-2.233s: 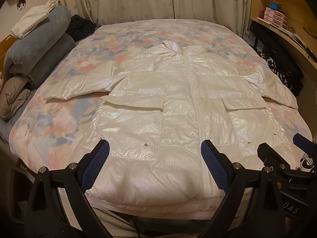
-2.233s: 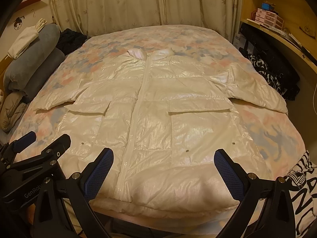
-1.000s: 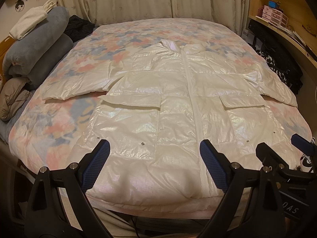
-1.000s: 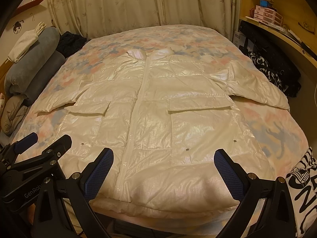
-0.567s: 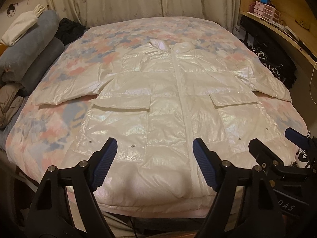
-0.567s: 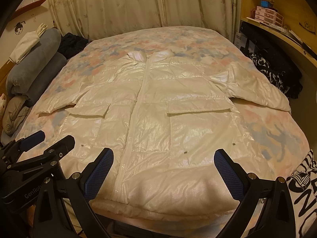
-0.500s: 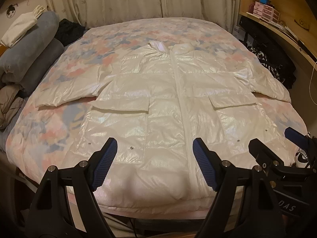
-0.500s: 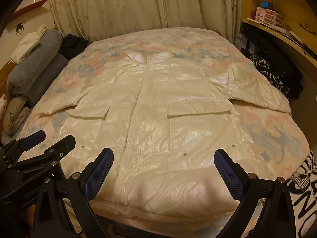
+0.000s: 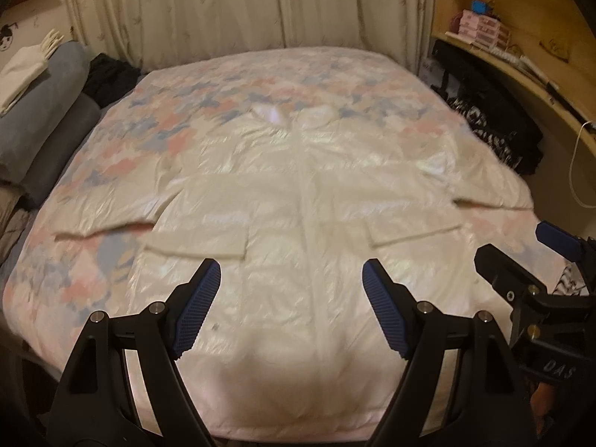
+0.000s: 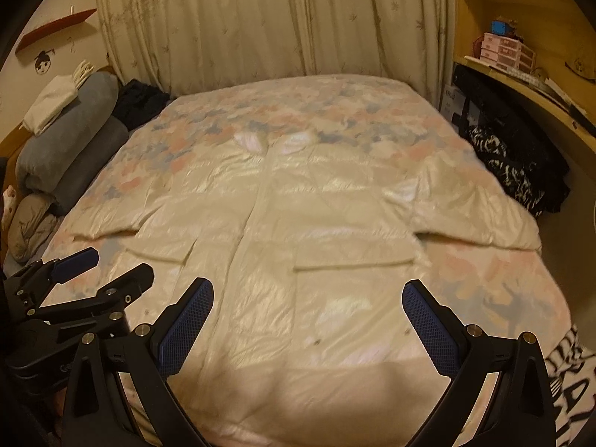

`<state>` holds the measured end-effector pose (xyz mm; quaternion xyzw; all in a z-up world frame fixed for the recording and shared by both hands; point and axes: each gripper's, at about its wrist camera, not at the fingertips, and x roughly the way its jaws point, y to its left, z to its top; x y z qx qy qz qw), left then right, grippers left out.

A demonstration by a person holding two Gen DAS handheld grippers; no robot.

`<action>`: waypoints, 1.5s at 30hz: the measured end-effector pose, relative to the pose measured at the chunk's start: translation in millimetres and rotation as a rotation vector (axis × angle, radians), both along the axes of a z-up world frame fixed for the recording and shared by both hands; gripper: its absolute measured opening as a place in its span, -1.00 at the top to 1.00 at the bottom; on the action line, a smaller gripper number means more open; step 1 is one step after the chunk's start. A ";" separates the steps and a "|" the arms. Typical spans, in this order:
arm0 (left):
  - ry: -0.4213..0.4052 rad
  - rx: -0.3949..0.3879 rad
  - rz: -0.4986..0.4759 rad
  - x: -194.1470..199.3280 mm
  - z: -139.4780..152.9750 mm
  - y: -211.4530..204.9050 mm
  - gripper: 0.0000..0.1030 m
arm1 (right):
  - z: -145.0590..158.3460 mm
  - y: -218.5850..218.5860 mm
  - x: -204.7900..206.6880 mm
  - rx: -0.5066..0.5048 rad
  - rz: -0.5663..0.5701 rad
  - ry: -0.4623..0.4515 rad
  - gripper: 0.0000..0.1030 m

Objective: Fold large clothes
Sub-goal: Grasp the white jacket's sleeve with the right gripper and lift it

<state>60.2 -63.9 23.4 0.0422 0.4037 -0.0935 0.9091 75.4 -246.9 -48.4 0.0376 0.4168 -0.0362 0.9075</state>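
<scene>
A large shiny cream puffer jacket lies flat, front up, on the floral bed cover, collar at the far end, both sleeves spread out to the sides. It also shows in the right wrist view. My left gripper is open and empty above the jacket's hem. My right gripper is open and empty above the hem, to the right of the left one. Each gripper shows at the edge of the other's view: the right gripper and the left gripper.
Rolled grey bedding with a white cloth on top lies along the bed's left side. Dark clothes are piled at the right beside a wooden desk with shelves. Curtains hang behind the bed. A black-and-white printed cloth lies at the near right corner.
Both views have tilted up and moved forward over the hem, with motion blur. The jacket has not moved. Both grippers stay open and empty.
</scene>
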 end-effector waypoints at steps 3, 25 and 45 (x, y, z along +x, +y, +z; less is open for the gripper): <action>-0.019 -0.026 -0.053 18.6 15.5 -15.3 -0.50 | 17.7 -23.3 10.1 -0.002 -0.017 -0.016 -0.99; -0.062 -0.101 -0.224 174.7 62.4 -189.2 -0.61 | 132.5 -338.3 130.6 0.045 -0.330 -0.069 -0.99; 0.150 -0.149 -0.226 274.3 -131.8 -304.7 -0.58 | -112.6 -620.1 105.9 0.582 -0.870 0.208 0.03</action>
